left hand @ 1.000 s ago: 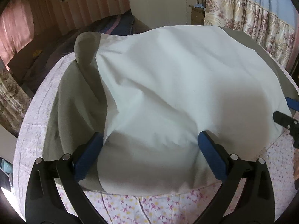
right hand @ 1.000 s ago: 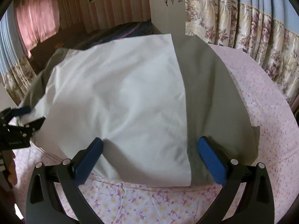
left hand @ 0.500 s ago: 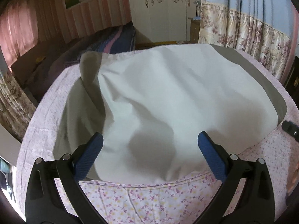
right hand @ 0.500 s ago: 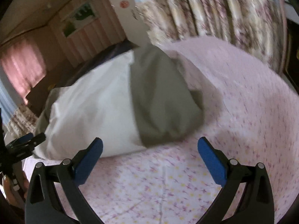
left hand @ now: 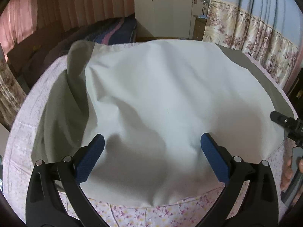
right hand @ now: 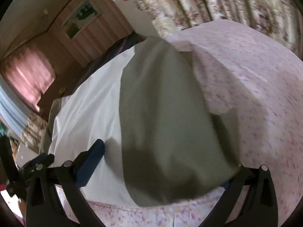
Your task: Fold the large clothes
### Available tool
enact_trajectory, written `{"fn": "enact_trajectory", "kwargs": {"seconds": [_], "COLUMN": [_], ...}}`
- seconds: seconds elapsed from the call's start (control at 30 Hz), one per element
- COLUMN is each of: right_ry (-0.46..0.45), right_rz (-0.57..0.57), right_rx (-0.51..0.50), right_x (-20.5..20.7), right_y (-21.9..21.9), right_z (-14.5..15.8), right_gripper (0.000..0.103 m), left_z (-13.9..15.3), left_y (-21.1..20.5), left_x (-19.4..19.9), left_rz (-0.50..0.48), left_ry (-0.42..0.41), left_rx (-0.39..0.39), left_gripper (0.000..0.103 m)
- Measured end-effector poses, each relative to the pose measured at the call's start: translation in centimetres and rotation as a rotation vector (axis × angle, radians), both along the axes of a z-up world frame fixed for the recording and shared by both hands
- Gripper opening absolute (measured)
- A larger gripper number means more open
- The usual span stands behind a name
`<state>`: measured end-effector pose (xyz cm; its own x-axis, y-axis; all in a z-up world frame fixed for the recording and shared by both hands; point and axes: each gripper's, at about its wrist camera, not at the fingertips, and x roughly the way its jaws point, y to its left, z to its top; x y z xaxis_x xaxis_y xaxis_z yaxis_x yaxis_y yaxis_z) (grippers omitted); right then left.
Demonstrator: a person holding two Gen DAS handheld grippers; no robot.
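bedspread [right hand: 265, 104] right of garment [left hand: 161, 94]: bare | left claw [left hand: 152, 158]: spread over cloth

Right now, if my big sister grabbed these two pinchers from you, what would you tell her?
Left gripper: open, holding nothing, over the near edge of the white cloth.
Right gripper: open, with the grey-green layer bulging between its fingers, not pinched.
The garment lies spread on the pink flowery bedsheet, white on top and grey-green showing along both sides.
Done: it is laid out, and may be folded over once.
Left: smooth the left-side wrinkles, then pinch the near edge and fold again.
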<state>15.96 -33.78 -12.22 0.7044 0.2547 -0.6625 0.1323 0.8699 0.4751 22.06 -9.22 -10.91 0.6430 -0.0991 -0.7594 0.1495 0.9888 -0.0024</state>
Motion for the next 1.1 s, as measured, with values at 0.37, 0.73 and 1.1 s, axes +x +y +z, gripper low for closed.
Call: {"fn": "enact_trajectory", "kwargs": {"seconds": [0.37,0.73,1.1], "right_ry": [-0.064,-0.267,-0.391], "right_rz": [0.072,0.203,0.533], "right_rx": [-0.041,-0.327,-0.558], "right_x": [1.1,0.7,1.2], "right_y": [1.5,8.3,25.7], "right_z": [1.5,9.6,17.5], "right_gripper": [0.047,0.025,0.017], "left_z": [-1.7,-0.6,5.9], "left_y": [-1.3,-1.0,15.2], "left_x": [1.9,2.0,-1.1], "left_rz": [-0.031,-0.069,0.056], "left_ry": [0.049,0.029,-0.089], "left_rx": [0.052,0.116,0.121], "left_gripper": [0.100,0.100,0.100]}}
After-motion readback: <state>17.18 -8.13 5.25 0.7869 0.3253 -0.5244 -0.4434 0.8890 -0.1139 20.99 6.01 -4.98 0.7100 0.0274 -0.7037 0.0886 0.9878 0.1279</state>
